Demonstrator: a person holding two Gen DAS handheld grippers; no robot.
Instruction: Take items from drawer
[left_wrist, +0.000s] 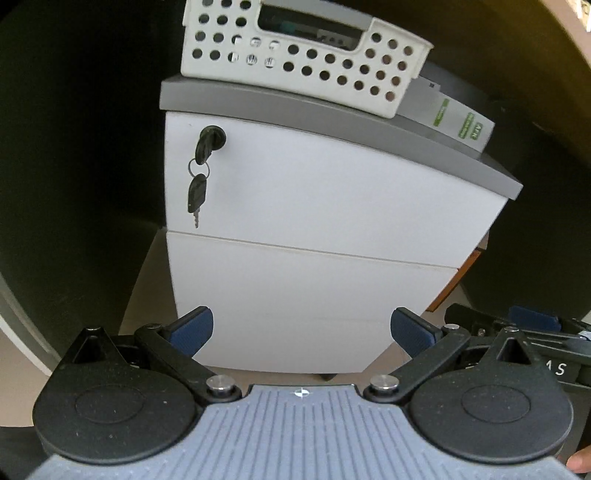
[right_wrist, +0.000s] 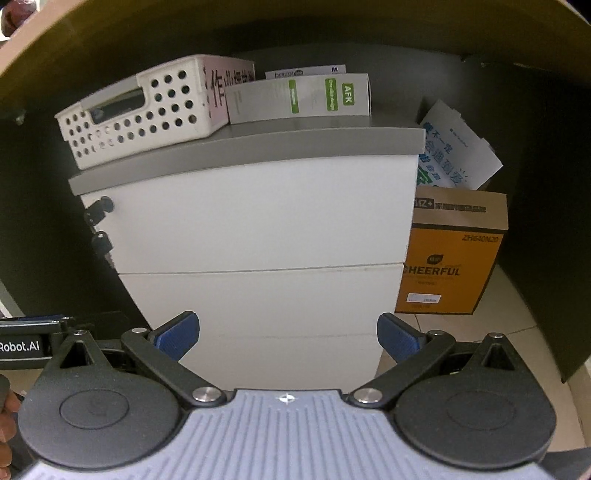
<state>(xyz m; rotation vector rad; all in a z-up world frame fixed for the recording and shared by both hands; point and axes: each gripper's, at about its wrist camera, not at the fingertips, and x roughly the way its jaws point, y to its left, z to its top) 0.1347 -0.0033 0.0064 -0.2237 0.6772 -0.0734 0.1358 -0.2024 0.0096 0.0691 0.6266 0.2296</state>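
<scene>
A white drawer cabinet (left_wrist: 314, 206) (right_wrist: 258, 221) with a grey top stands under a desk, all its drawer fronts closed. A black key (left_wrist: 208, 142) sits in the lock at the top drawer's upper left, with a second key hanging from its ring. My left gripper (left_wrist: 301, 332) is open in front of the lowest drawer, a short way off, nothing between its blue pads. My right gripper (right_wrist: 288, 334) is open too, facing the lower drawers, empty. Each gripper shows at the edge of the other's view. The drawers' contents are hidden.
A white perforated basket (left_wrist: 295, 55) (right_wrist: 147, 114) and a white-and-green box (right_wrist: 299, 98) rest on the cabinet top. An orange cardboard box (right_wrist: 450, 258) with papers behind it stands to the cabinet's right. Dark desk panels close in both sides. A tiled floor lies below.
</scene>
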